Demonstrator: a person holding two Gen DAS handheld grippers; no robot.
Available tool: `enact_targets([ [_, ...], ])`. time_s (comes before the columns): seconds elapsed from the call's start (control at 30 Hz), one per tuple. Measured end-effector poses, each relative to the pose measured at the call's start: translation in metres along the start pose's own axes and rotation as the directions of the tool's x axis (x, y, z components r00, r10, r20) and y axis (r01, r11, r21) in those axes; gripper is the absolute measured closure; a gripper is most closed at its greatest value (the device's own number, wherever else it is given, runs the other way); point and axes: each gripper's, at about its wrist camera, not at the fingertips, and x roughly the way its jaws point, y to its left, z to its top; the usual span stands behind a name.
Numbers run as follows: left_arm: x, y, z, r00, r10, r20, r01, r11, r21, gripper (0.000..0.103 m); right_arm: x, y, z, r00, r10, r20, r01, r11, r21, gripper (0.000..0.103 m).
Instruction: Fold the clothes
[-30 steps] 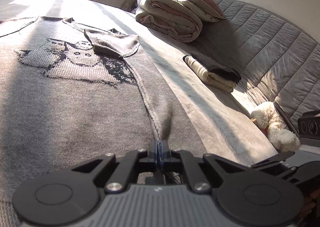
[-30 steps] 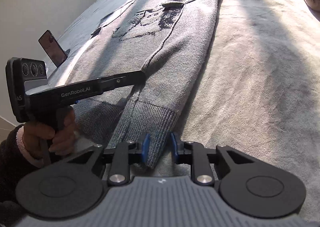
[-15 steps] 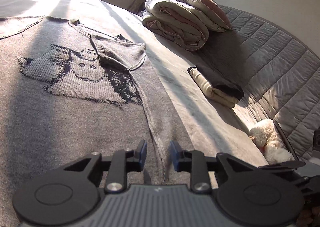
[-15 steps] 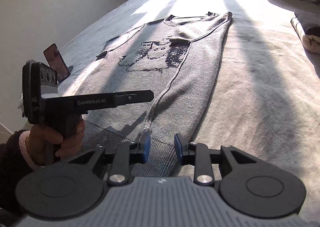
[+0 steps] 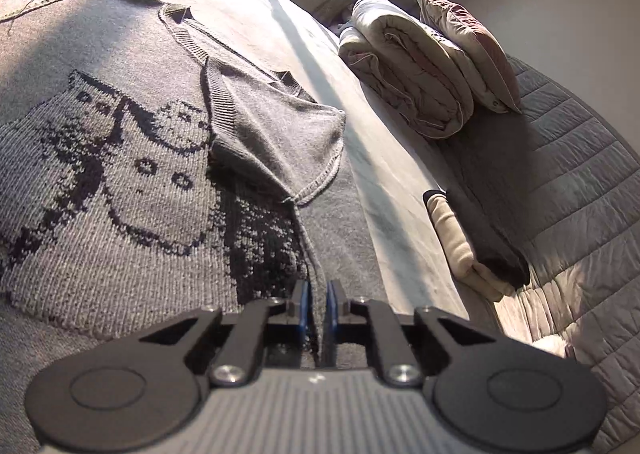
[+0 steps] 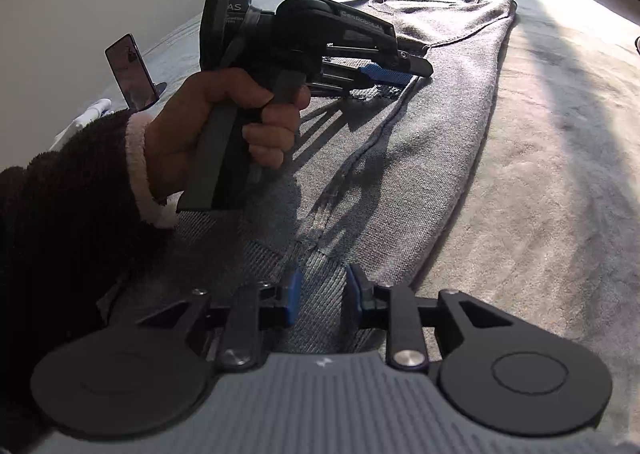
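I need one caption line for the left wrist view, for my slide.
Left gripper pinching the folded edge of a grey knitted sweater with an owl pattern, spread on a bed.

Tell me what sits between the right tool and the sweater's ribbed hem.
Nothing visible. The right tool hangs open directly over the sweater's ribbed hem; the left tool works farther up the folded sleeve.

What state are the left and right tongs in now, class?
Left tongs: just closed, pinching a fold of the grey sweater.
Right tongs: open, straddling the sweater's ribbed hem, not gripping.
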Motion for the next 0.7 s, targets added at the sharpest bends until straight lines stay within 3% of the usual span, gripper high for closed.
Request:
enact_targets([
  [0.1,-0.006,-0.004,-0.005,0.998,0.046,0.046,-0.049,0.997,0.053,0.100,0.000,-0.001,0.000,1.000,0.010,-0.004,-0.010,1.000,-0.001,0.074],
  [0.23,-0.009,-0.007,-0.004,0.997,0.071,0.034,-0.074,0.993,0.088,0.097,-0.001,0.006,0.003,1.000,0.011,-0.004,-0.011,1.000,-0.029,0.070],
  [0.4,-0.033,-0.013,0.002,0.996,0.084,0.043,-0.088,0.990,0.108,0.074,-0.003,0.019,0.005,0.999,0.039,0.004,-0.039,0.998,-0.053,0.070],
  [0.57,-0.073,-0.012,0.007,0.991,0.113,0.073,-0.124,0.976,0.176,0.055,0.008,0.040,-0.007,0.997,0.042,-0.072,-0.053,0.987,-0.151,0.070],
  [0.7,-0.111,0.003,0.015,0.976,0.175,0.132,-0.200,0.956,0.213,0.043,-0.002,0.040,0.000,0.995,0.086,-0.058,-0.091,0.992,-0.088,0.070],
])
